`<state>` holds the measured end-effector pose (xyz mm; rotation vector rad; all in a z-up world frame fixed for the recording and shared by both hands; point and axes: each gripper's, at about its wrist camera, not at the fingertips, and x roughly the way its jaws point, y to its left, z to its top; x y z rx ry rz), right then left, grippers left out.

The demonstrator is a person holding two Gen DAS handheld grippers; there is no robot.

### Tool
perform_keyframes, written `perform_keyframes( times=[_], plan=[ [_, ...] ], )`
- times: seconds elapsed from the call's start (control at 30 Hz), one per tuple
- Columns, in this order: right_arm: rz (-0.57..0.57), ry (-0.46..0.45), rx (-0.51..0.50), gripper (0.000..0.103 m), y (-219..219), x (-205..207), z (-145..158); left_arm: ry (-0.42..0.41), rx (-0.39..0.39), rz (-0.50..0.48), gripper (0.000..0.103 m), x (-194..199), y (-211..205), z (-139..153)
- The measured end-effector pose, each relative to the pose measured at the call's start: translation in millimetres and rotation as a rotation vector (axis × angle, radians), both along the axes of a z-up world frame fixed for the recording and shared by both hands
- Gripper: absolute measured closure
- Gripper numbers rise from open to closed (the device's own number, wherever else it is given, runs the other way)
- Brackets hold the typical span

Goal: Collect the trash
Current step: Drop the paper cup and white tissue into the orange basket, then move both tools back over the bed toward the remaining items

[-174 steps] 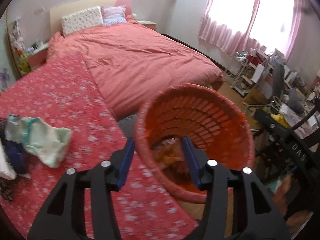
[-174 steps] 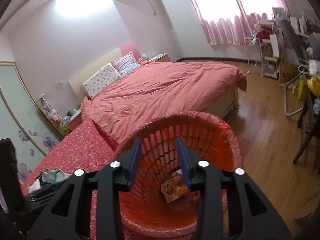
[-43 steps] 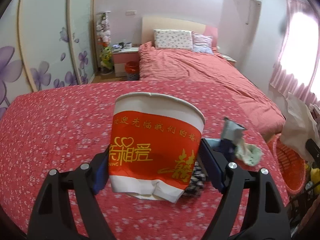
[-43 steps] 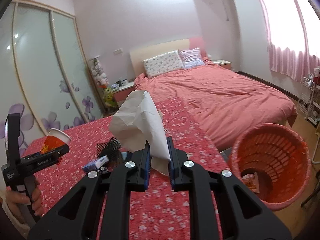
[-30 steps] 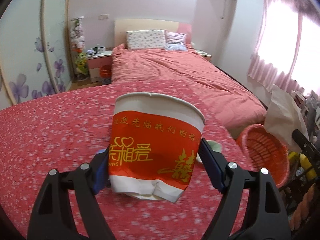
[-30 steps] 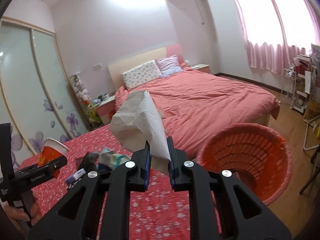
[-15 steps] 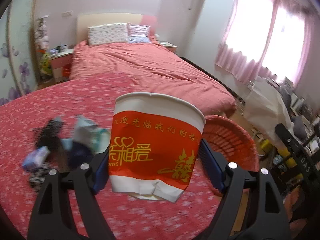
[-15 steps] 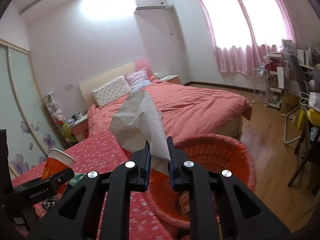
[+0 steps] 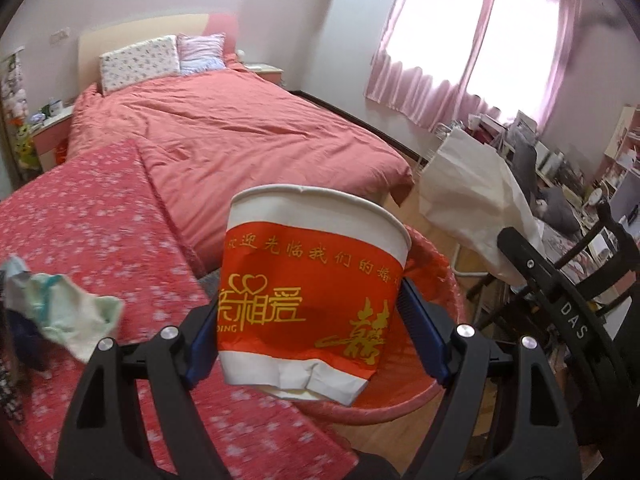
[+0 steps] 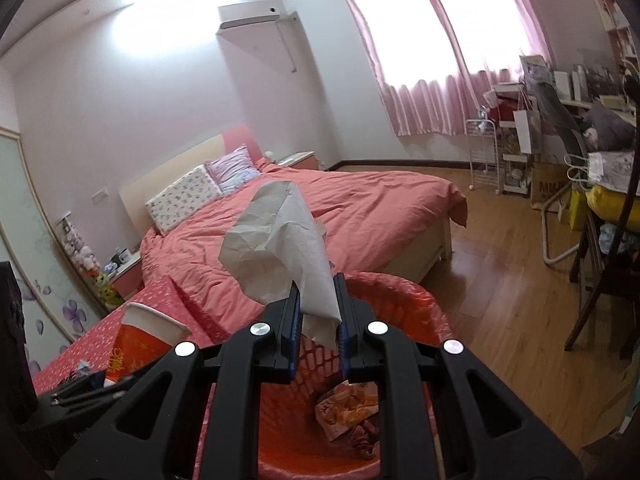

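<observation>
Clamped on a red-and-white paper cup [image 9: 312, 300], the left gripper [image 9: 316, 332] presses its blue pads against the cup's two sides and holds it roughly upright, gold lettering facing the camera and the base creased. In the left wrist view, a crumpled pale green wrapper [image 9: 60, 312] lies near the left edge of the red flowered cloth [image 9: 100, 232], beside some dark items that are too blurred to name. That cloth covers a surface running up to the foot of the bed [image 9: 248, 136], which carries a salmon quilt and two pillows [image 9: 160, 60] at the headboard. Behind and below the cup sits the orange basket [image 9: 436, 380], its rim showing to the cup's right and under its base, off the right-hand edge of the cloth. Farther right, the white crumpled paper [image 9: 472, 196] hangs in the air above that basket's far side.

From the right wrist view, the right gripper [image 10: 318, 324] is pinched tight on the lower tip of that paper [image 10: 280, 248], which fans upward above the jaws. Directly beneath lies the basket [image 10: 400, 292], with an orange-printed snack wrapper [image 10: 344, 404] on its bottom. At far right stand a cluttered desk and a white rack [image 10: 486, 156] below pink curtains [image 10: 432, 96].
</observation>
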<state>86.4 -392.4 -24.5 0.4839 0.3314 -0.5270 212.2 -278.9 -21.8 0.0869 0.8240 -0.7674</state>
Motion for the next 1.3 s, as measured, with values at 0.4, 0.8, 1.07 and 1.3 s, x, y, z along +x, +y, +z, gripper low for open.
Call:
perform_keyframes(
  times=[0.4, 0.8, 1.07, 1.3],
  plan=[
    [0.005, 0.053, 0.083, 0.058, -20, 8, -27, 0.096, 0.075, -0.002, 0.016, 20, -23, -53],
    [-0.005, 0.08, 0.065, 0.051, -17, 5, -24, 0.057, 0.127, 0.095, 0.016, 26, 22, -54],
    [0.034, 0.1, 0.038, 0.051, -2, 10, -20, 0.025, 0.155, 0.161, 0.016, 23, 66, -45],
    [0.089, 0.116, 0.014, 0.051, 22, 17, -14, 0.014, 0.152, 0.252, 0.016, 25, 124, -33]
  ],
)
